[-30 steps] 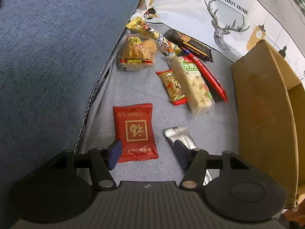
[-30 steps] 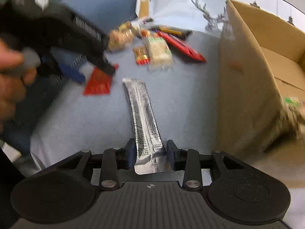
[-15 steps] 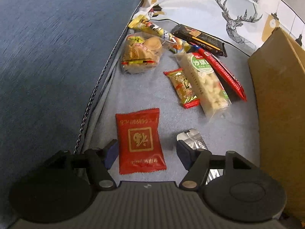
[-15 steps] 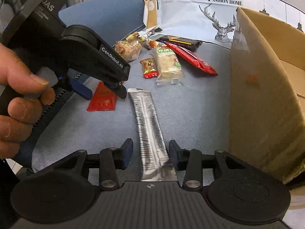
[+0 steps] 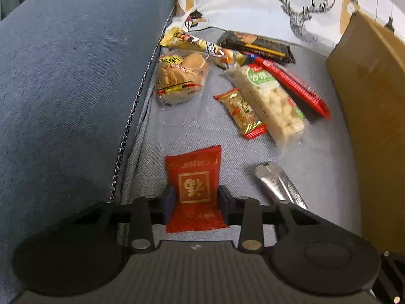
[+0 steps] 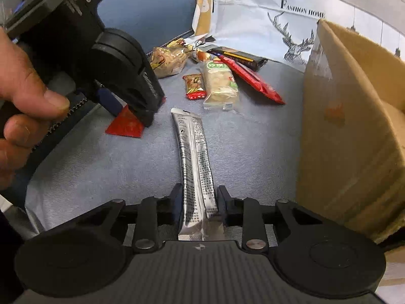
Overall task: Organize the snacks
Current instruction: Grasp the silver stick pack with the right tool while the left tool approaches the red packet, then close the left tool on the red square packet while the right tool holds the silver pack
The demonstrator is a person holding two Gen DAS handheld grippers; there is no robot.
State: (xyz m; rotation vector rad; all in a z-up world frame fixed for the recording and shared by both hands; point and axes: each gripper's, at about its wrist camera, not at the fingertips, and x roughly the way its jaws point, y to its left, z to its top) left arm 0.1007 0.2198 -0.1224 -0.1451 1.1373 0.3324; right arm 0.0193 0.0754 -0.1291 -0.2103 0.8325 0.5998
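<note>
A red square packet (image 5: 193,174) lies flat on the grey-blue cushion cover (image 5: 182,131). My left gripper (image 5: 195,197) straddles its near half, jaws closing, with both pads against its edges. A long silver stick packet (image 6: 193,152) lies lengthwise toward me. My right gripper (image 6: 198,197) is closing around its near end, pads touching both sides. In the left wrist view the silver packet's far tip (image 5: 276,185) shows to the right. The right wrist view shows the red packet (image 6: 124,125) under the other tool, held by a hand (image 6: 22,96).
Further back lie several snacks: a clear biscuit bag (image 5: 179,76), a small orange-red packet (image 5: 240,114), a white-green packet (image 5: 270,101), a red stick (image 5: 293,86), a dark bar (image 5: 255,46). An open cardboard box (image 6: 341,126) stands right. A blue armrest (image 5: 63,76) rises left.
Both grippers' jaws have narrowed onto their packets. The left gripper shifted forward over the red packet, which now sits between its pads; the silver packet stays between the right pads.
</note>
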